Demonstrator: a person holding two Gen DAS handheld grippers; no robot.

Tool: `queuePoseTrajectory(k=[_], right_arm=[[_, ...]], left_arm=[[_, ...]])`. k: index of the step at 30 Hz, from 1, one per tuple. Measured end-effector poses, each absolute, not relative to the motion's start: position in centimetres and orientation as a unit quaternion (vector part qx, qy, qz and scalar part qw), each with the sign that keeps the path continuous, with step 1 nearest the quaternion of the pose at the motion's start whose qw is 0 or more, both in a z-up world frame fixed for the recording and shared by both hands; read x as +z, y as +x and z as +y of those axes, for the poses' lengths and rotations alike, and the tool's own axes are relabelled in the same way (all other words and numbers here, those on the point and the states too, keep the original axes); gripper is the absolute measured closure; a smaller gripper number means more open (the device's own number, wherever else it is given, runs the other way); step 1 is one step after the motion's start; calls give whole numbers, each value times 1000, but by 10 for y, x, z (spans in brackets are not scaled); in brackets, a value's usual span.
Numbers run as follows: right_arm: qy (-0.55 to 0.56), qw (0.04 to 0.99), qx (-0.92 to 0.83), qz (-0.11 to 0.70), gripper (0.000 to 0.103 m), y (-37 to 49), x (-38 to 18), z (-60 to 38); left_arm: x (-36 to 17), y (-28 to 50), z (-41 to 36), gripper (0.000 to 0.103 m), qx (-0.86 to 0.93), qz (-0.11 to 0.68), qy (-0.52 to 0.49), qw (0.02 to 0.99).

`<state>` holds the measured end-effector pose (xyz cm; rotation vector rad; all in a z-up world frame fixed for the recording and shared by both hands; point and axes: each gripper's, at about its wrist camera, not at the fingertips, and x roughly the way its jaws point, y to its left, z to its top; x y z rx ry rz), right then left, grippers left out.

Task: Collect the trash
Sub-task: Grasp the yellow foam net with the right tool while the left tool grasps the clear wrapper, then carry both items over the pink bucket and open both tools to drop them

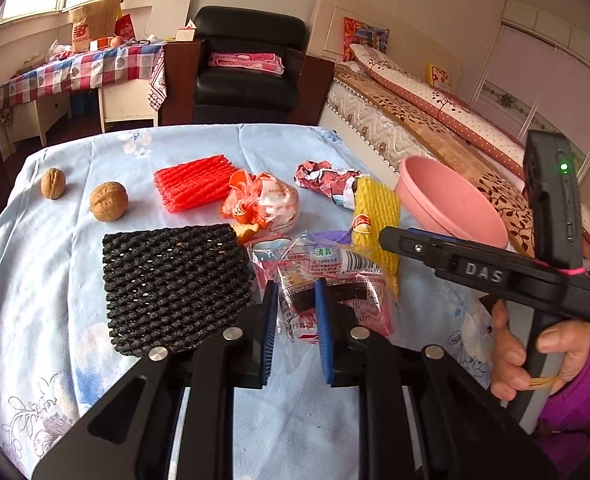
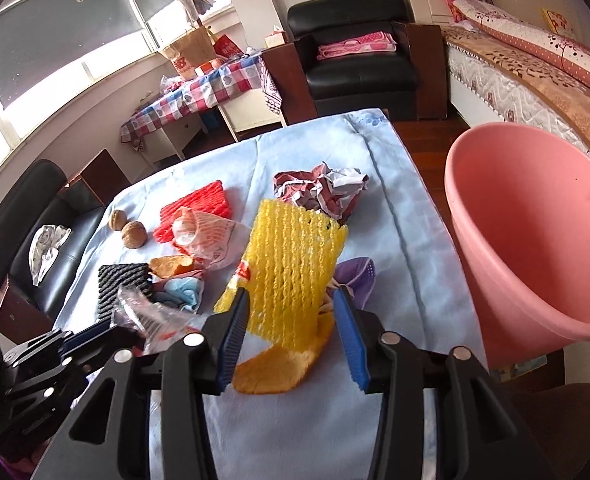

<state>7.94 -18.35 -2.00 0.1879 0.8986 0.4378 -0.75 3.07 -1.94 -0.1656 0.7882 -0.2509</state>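
Left gripper (image 1: 295, 320), jaws partly open, straddles a clear snack wrapper (image 1: 327, 280) near the table's front edge; right gripper (image 2: 291, 340), jaws wide, flanks a yellow foam net (image 2: 291, 260) beside the pink basin (image 2: 535, 240) at the right edge

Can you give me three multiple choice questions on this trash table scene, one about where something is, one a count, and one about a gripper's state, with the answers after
1. Where is the pink basin?
A. By the table's right edge
B. On the black armchair
C. Between the two walnuts

2. How many walnuts lie on the blue tablecloth?
A. One
B. Two
C. Four

3. How does the right gripper stand?
A. Shut on the crumpled paper
B. Open, with the yellow foam net between its fingers
C. Shut on a walnut

Answers: 1 A, the basin sits to the right of the cloth's edge in the right wrist view. 2 B, one walnut and a second walnut show. 3 B, the yellow foam net rises in the wide gap between the blue pads.
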Motion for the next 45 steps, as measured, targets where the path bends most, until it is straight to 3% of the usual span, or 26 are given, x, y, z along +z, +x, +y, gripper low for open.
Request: queuePoseTrajectory(k=[6, 7, 26, 45], right_arm=[[88, 869, 214, 437, 98, 81, -27, -181], [88, 871, 215, 434, 99, 80, -26, -181], [117, 908, 186, 357, 102, 59, 24, -232], [147, 924, 110, 335, 102, 62, 32, -309]], left_arm=[[-19, -8, 32, 85, -119, 383, -83, 912], [-19, -8, 32, 85, -119, 383, -83, 912], [10, 1, 14, 85, -119, 358, -79, 923], [38, 45, -73, 85, -182, 330, -34, 926]])
